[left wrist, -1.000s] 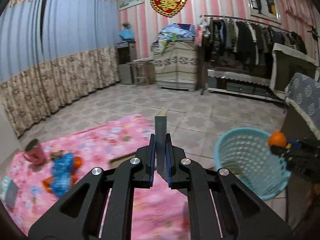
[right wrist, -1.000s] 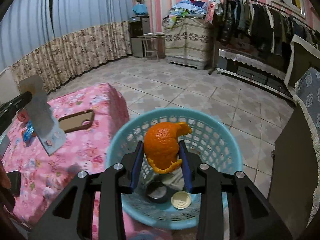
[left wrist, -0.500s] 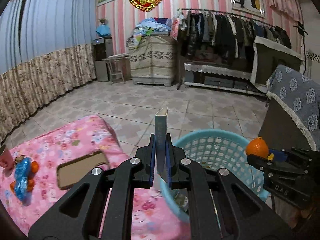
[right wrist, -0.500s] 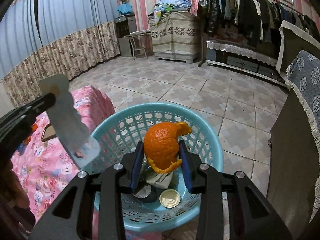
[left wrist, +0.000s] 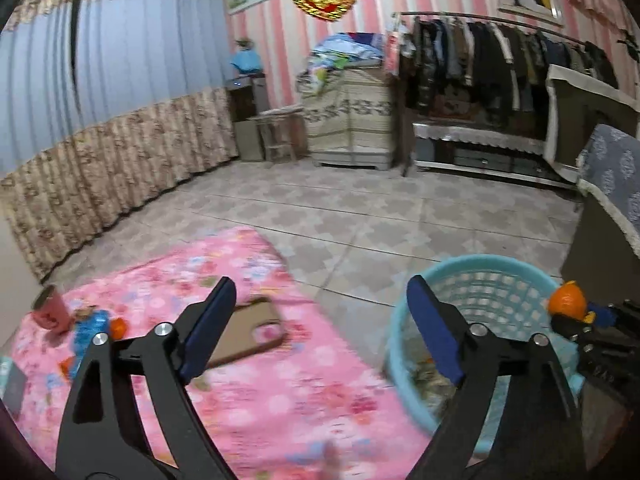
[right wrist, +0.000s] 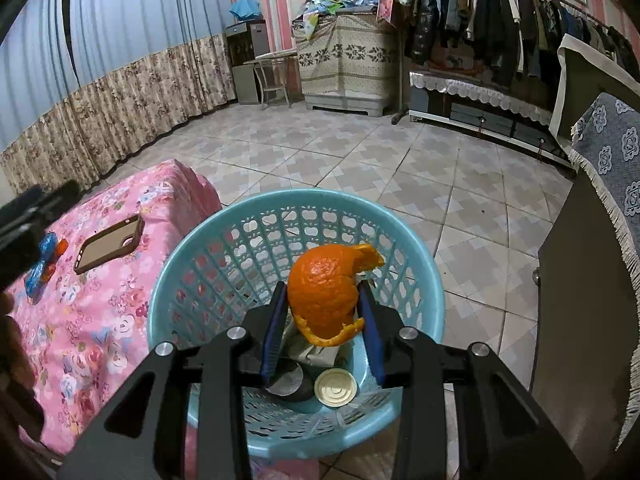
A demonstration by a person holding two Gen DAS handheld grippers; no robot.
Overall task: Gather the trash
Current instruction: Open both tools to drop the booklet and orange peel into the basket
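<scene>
Above the light-blue basket (right wrist: 297, 216), the right gripper (right wrist: 323, 320) has its fingers closed on a piece of orange peel (right wrist: 326, 292), which hangs over the basket's open mouth. The gripper body hides much of the basket floor; beneath it a round metal lid (right wrist: 335, 387), a dark round object and some crumpled pale scrap can be made out, though what the scrap is cannot be told. Left of the basket, the left gripper (left wrist: 320, 320) has its fingers spread wide with nothing between them, over the pink floral cloth (left wrist: 280, 400). That view is smeared by motion blur, so details on the cloth are soft. Further left of the basket lies a phone (right wrist: 109, 243) in a brown case, face down, and beyond it a blue and orange wrapper (right wrist: 42, 262), partly cut off by the left gripper's dark shape in the right wrist view. A pink cup (left wrist: 51, 312) stands near the cloth's far left edge. No lettering on any item is legible.
</scene>
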